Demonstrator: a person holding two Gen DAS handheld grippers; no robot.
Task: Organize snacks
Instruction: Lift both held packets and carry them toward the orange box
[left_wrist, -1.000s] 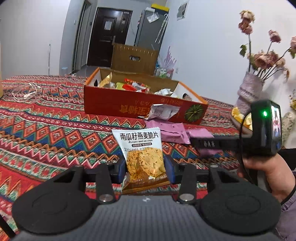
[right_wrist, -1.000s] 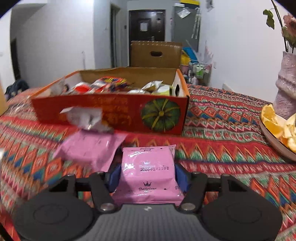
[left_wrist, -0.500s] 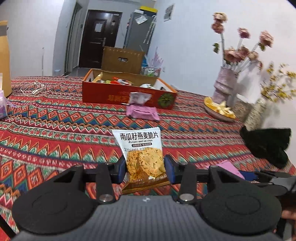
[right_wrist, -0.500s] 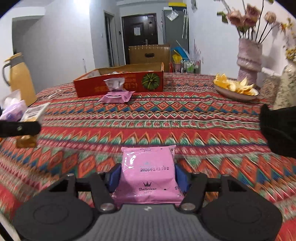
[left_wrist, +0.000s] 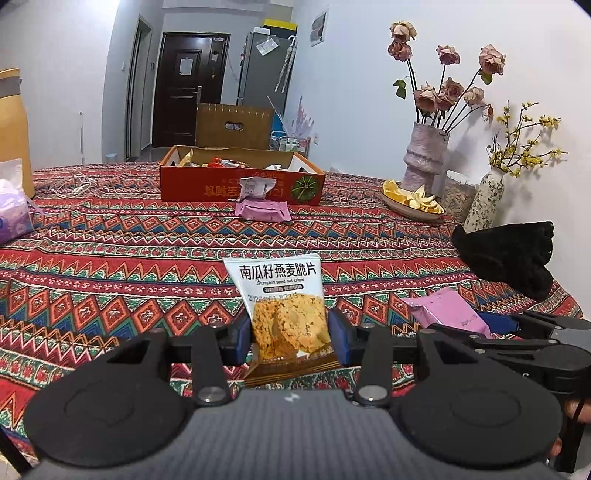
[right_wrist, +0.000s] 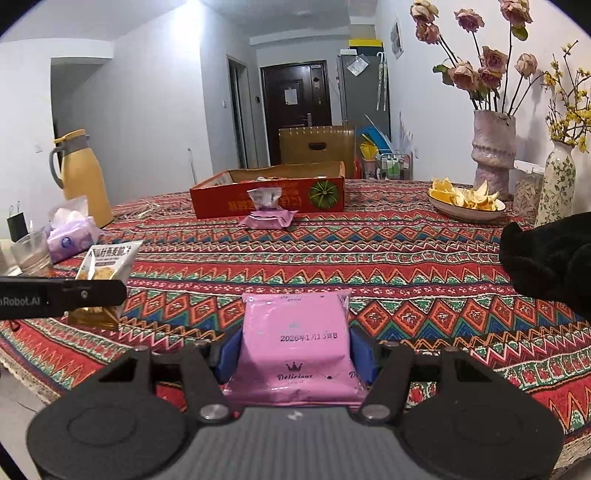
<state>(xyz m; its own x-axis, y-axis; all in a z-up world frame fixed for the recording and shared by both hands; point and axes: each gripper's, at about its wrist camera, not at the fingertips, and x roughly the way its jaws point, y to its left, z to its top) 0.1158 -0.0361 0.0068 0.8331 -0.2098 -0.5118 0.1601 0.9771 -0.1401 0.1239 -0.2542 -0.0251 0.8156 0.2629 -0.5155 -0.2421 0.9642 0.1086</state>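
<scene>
My left gripper (left_wrist: 290, 334) is shut on a white oat crisps packet (left_wrist: 282, 306), held upright above the near part of the table. My right gripper (right_wrist: 295, 350) is shut on a pink snack packet (right_wrist: 295, 347); that packet also shows in the left wrist view (left_wrist: 448, 306). The crisps packet shows in the right wrist view (right_wrist: 105, 266) at the left. The red snack box (left_wrist: 240, 182) (right_wrist: 269, 195) stands far across the table with several snacks inside. A pink packet (left_wrist: 262, 210) and a silver wrapper (left_wrist: 255, 186) lie in front of it.
A patterned tablecloth (left_wrist: 129, 258) covers the table. A bowl of orange peel (right_wrist: 465, 201), a pink vase (right_wrist: 493, 147), a floral vase (right_wrist: 557, 181) and a black cloth (right_wrist: 550, 258) are at the right. A yellow jug (right_wrist: 83, 173) and tissue pack (right_wrist: 70, 236) are at the left.
Both grippers have pulled back from the red box toward the near edge of the table, each still holding its packet. The box now looks far away.
</scene>
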